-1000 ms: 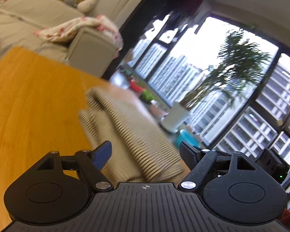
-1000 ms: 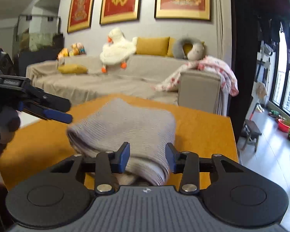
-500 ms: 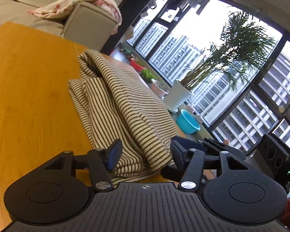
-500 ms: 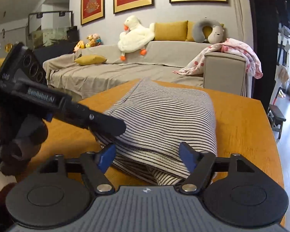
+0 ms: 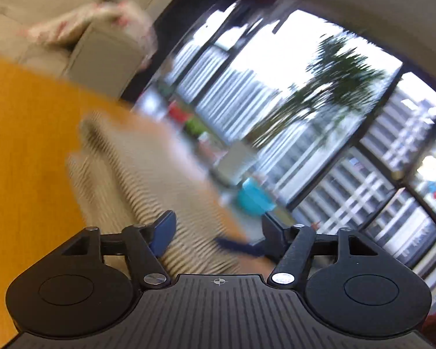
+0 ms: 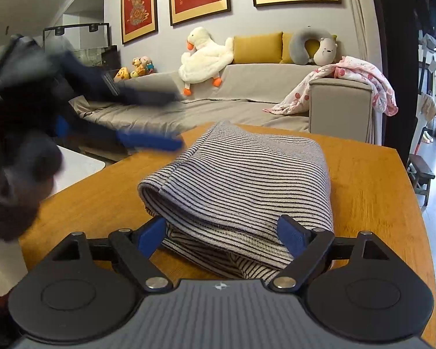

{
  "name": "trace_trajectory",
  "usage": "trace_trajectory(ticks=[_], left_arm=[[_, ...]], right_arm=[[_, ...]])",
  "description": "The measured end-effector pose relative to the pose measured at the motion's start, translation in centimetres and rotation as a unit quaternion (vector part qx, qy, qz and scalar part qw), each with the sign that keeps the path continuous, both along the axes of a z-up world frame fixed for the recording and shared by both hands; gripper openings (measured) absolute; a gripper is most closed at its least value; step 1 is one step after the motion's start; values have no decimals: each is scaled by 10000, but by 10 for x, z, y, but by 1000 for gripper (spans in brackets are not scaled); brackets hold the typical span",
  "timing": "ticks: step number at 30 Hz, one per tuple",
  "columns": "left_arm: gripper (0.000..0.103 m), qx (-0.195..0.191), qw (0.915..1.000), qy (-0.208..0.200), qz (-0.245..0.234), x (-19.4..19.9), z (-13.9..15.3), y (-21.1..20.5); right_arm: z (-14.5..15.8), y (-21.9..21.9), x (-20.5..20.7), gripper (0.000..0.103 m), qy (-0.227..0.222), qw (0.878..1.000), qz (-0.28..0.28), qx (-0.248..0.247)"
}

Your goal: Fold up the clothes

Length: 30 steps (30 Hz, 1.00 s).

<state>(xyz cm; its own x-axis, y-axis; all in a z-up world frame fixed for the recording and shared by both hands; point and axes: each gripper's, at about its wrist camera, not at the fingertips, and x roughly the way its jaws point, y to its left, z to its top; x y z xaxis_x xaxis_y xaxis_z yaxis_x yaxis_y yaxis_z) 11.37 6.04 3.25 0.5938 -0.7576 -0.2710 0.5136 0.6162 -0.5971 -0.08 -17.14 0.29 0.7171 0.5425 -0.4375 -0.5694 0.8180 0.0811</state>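
striped cloth, a folded garment [image 6: 241,192] in grey with thin dark lines, lies on the orange wooden table [image 6: 372,192], its layered edge turned toward the right wrist camera. the right gripper [image 6: 222,237] sits low at that near edge with its blue-padded fingers [image 6: 149,234] spread wide, one at each side of the bundle; whether the pads touch the fabric is hard to say. off to the left, the left gripper [image 6: 148,142] shows as a dark blur above the table beside the garment. its own view is smeared: the left gripper [image 5: 218,229] has its fingers well apart, with nothing between them, and the garment [image 5: 148,192] lies ahead and slightly left on the table [image 5: 23,151]. behind stand a grey sofa [image 6: 261,81] with a white plush duck [image 6: 206,55] and a pink blanket [image 6: 354,81] over its arm.
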Motion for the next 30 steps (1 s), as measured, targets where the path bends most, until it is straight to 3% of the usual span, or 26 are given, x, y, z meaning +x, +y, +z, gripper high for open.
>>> trace_trajectory(ticks=[2,6,8,11,14,18,20,21,24,26,30], left_arm=[[55,86,9999,80,20,2,-5,-2],[54,258,9994,240,61,6,-15,-5],[56,344,9989,320,81,8,-20,-7],[58,472,9979,440,112,10,-28,-9],[58,594,9970,490,105,10,-31,-9],[58,728,9962,478,60,11,-35,-6],[58,635,9965,533,41,12,-37,-3],[58,637,9965,541,42,13,-37,-2],[61,734,9959,520,75,14,-38,1],[66,729,9960,514,72,13,-39,2],[65,741,9964,415,18,11,-35,-2]], right_arm=[[5,-9,-2,86,140,9997,104,182],[24,-49,10,97,769,9863,394,1404],[35,-65,23,98,873,9786,272,1842],[46,-69,60,98,1061,9805,-142,1645],[38,-64,102,98,1480,9803,-403,1243],[12,-52,147,96,2270,9660,-416,1167],[3,-40,158,88,2475,9619,-270,1126],[6,-33,155,87,2261,9686,-198,1020],[25,-18,135,71,1354,9878,96,757],[39,-19,119,68,820,9924,382,835],[21,-30,120,68,1141,9912,-16,668]])
